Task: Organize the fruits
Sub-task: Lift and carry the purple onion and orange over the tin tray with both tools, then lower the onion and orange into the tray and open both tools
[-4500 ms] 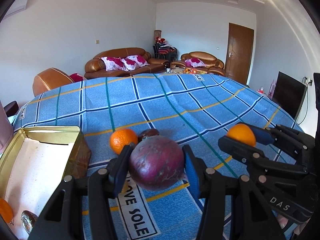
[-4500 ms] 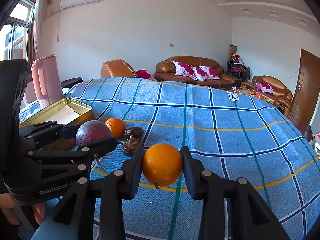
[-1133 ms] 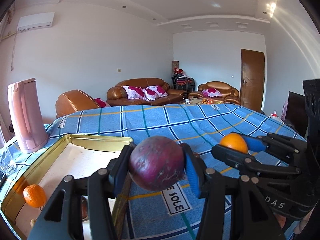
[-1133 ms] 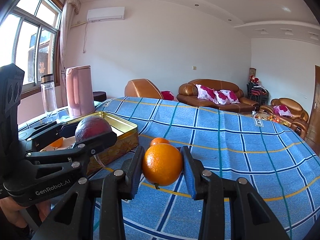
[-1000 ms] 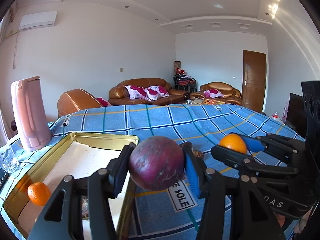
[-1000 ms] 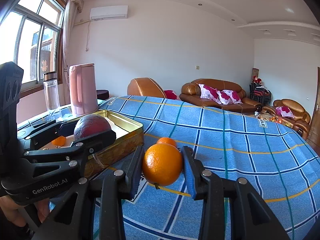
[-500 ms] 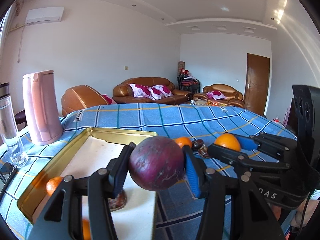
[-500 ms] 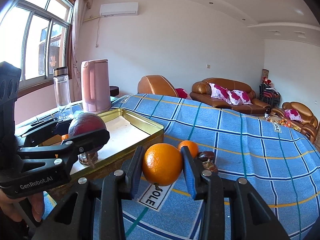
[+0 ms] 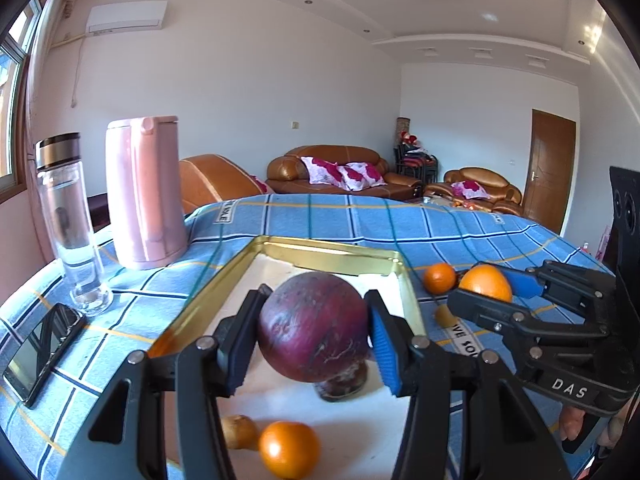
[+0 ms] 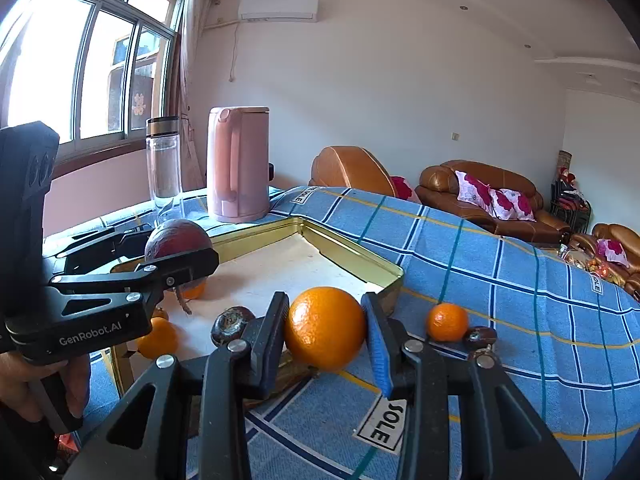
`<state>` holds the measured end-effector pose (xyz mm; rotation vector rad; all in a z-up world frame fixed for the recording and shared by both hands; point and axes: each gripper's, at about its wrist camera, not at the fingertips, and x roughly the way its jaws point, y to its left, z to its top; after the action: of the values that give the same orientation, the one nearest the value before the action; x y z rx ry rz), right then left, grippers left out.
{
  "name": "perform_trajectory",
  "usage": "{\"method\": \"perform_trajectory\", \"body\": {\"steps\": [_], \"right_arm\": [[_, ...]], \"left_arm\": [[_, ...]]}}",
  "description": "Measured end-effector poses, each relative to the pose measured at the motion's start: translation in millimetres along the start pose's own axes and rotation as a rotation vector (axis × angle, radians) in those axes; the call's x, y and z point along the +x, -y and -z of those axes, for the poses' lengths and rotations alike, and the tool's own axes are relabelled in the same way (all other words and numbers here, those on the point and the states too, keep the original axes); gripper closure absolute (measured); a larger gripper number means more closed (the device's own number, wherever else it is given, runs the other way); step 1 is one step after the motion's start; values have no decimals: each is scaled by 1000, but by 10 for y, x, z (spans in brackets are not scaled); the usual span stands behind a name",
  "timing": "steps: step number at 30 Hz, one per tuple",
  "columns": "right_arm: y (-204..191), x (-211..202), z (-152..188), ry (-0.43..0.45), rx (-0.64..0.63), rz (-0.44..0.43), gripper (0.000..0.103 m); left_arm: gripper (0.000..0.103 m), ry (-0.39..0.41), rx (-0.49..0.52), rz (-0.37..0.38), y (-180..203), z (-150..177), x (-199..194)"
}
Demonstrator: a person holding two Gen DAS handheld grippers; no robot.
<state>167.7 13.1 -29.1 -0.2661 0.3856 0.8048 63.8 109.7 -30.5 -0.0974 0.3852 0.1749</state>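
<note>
My left gripper [image 9: 312,340] is shut on a large purple fruit [image 9: 314,326] and holds it above the gold tin tray [image 9: 328,249]. My right gripper [image 10: 326,330] is shut on an orange [image 10: 325,328] near the tray's right rim [image 10: 352,258]. The right gripper also shows in the left wrist view [image 9: 486,292]; the left one shows in the right wrist view [image 10: 176,246]. In the tray lie a small orange [image 9: 289,448], a dark fruit [image 9: 340,386] and a brownish fruit [image 9: 238,432]. On the blue cloth lie a small orange [image 10: 447,322] and dark fruits [image 10: 480,336].
A pink kettle [image 9: 144,194] and a clear bottle [image 9: 72,224] stand left of the tray. A phone [image 9: 40,348] lies at the table's left edge. Sofas [image 9: 340,174] and a door [image 9: 552,170] are beyond the table.
Both grippers have moved left with their fruits. The purple fruit now hangs over the tray's inside, and the orange has come to the tray's right rim.
</note>
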Motion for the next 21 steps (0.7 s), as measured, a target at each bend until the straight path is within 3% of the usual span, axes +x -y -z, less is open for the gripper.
{"method": "perform_trajectory", "body": {"steps": [10, 21], "right_arm": [[-505, 289, -17, -48, -89, -81, 64], [-701, 516, -7, -130, -128, -125, 64]], "left_arm": [[50, -31, 1, -77, -344, 97, -67], [50, -118, -13, -107, -549, 184, 57]]}}
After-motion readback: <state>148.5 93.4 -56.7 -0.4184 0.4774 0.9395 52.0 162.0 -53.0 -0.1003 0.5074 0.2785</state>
